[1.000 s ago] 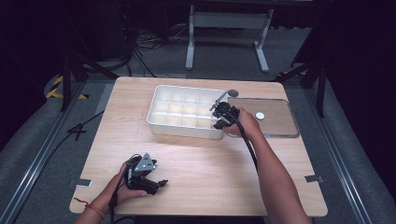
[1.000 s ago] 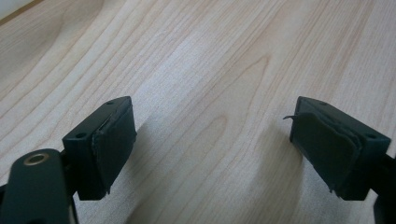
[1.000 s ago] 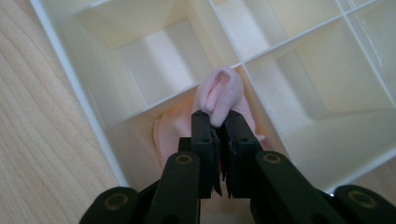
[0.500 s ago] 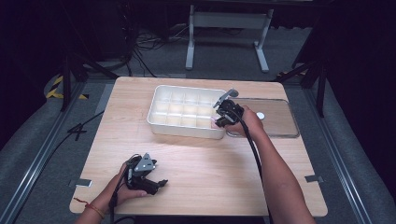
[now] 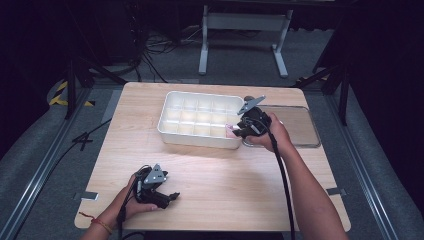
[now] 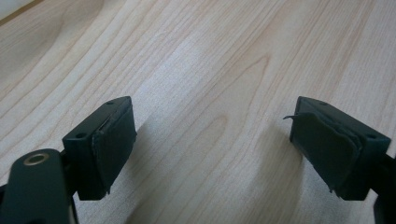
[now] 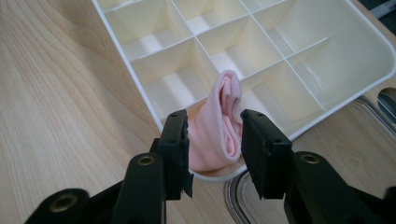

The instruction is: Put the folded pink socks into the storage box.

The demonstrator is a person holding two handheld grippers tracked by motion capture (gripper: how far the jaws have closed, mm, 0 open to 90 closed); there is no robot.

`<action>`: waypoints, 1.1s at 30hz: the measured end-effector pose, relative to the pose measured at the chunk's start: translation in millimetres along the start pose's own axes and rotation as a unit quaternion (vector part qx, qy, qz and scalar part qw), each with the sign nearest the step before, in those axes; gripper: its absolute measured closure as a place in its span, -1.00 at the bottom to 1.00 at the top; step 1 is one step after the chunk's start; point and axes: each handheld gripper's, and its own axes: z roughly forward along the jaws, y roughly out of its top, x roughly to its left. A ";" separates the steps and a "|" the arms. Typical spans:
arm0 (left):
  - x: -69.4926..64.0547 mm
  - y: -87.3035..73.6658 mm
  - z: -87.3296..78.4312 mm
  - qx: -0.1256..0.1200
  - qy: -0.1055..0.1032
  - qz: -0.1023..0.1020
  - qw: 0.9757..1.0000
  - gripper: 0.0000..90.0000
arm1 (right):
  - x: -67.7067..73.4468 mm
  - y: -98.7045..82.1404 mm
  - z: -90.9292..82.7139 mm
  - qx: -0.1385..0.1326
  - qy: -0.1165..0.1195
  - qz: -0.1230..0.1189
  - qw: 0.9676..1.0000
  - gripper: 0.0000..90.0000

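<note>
Near the front left of the pale wooden table [image 5: 215,190] we see the left gripper [image 5: 167,197], held low over the bare boards in the person's left hand [image 5: 131,202]. In its own view its jaws stand wide apart with nothing between them, only wood grain [image 6: 210,93] beneath.

At mid-table, toward the far edge, we note a white plastic tray divided into a grid of small square compartments [image 5: 170,117]. The compartments we can see into are bare.

At the tray's near right corner we find the right gripper [image 5: 236,131], held in the person's right hand [image 5: 270,135]. In the right gripper view its jaws are closed in on a soft pink folded piece of cloth [image 7: 219,126], pinching it from both sides. The cloth sits in the corner compartment, its lower end against the tray's rim [image 7: 140,79].

Just right of the tray lies a flat clear plastic lid [image 5: 300,125], touching or nearly touching the tray; we cannot tell which.
</note>
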 end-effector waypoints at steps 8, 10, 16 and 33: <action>0.0 0.0 0.0 0.000 0.000 0.000 1.000 -0.68 | 7.2 -8.7 -17.9 -0.013 -0.025 -0.006 1.000 0.18; 0.0 0.0 0.0 0.000 0.000 0.000 1.000 -0.68 | 8.7 -12.3 -22.5 -0.018 -0.030 -0.004 0.999 0.16; 0.0 0.0 0.1 0.000 0.000 0.000 1.000 -0.68 | 15.6 -21.9 -31.0 -0.023 -0.042 -0.015 0.999 0.08; 0.0 0.0 0.0 0.000 0.000 0.000 1.000 -0.68 | 26.7 -50.2 -47.3 -0.031 -0.060 -0.029 0.997 -0.02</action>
